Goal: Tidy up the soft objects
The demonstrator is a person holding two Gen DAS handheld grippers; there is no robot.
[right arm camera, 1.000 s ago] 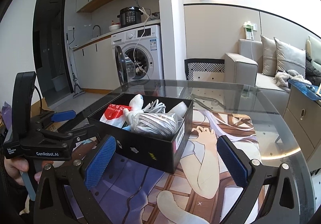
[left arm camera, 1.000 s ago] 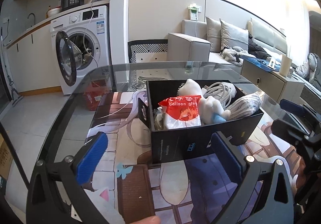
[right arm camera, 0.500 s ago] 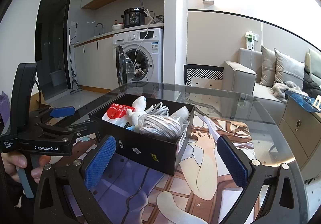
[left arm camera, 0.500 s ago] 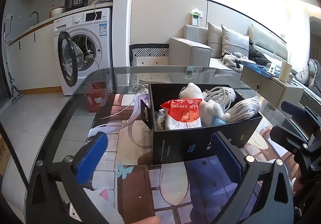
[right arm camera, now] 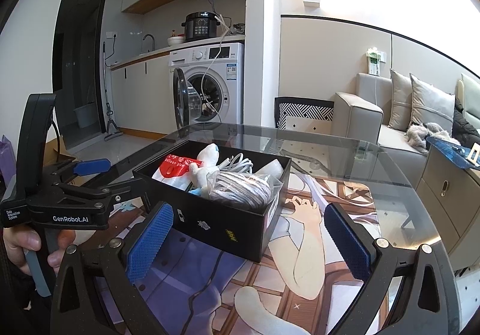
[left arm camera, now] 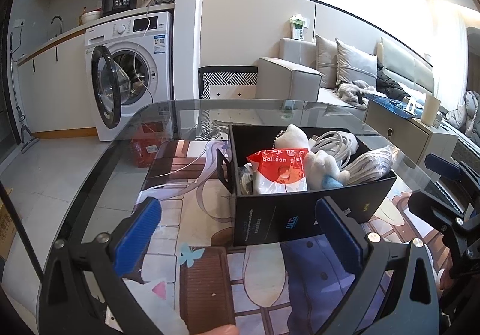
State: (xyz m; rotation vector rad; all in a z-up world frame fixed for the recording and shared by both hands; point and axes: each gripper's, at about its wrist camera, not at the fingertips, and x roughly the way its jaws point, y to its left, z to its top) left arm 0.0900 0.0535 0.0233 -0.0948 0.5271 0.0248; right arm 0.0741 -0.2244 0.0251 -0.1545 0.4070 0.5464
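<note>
The black box (left arm camera: 312,209) sits on the glass table (left arm camera: 99,173), atop a printed mat (right arm camera: 315,248), and already holds the soft things: a red-and-white balloon-glue packet (left arm camera: 279,170), a white plush toy (left arm camera: 321,164), a coiled white cable (left arm camera: 336,140) and a bagged striped bundle (right arm camera: 243,191); the left gripper (left arm camera: 240,233) hangs empty with jaws wide, the box straight ahead of it and slightly right, its long side running across the view; the right gripper (right arm camera: 246,242) is likewise spread and empty, facing the box's near corner; neither looks clearly nearer; the sorting looks largely done
</note>
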